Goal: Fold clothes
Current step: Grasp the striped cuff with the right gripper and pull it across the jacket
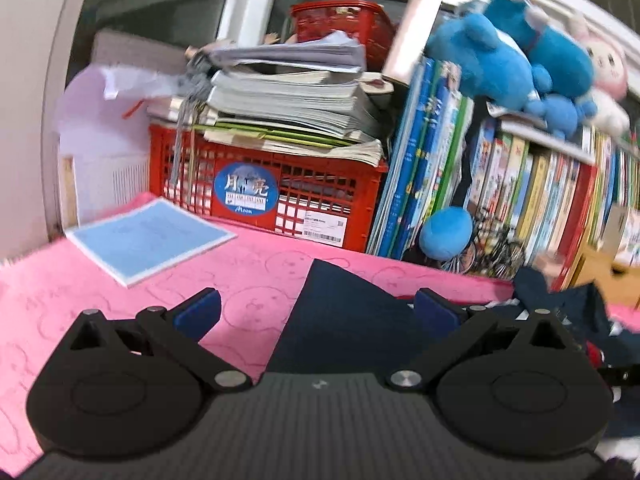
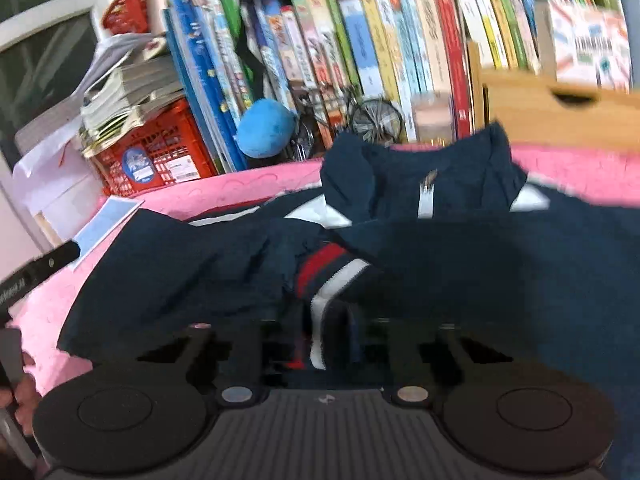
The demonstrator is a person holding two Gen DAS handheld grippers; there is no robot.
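A navy blue jacket (image 2: 460,264) with red and white stripes lies rumpled on the pink cloth (image 2: 248,184). My right gripper (image 2: 332,340) is shut on a fold of the jacket near its zipper; dark fabric hides the fingers. In the left wrist view a flat navy corner of the jacket (image 1: 340,320) lies between the fingers of my left gripper (image 1: 318,312), which is open wide and empty just above the pink cloth (image 1: 120,312). The left gripper's arm also shows at the left edge of the right wrist view.
A blue booklet (image 1: 148,236) lies on the cloth at the left. Behind stand a red crate (image 1: 264,196) stacked with papers, a row of upright books (image 2: 380,48), blue plush toys (image 1: 508,60) and a wooden box (image 2: 556,108) at the right.
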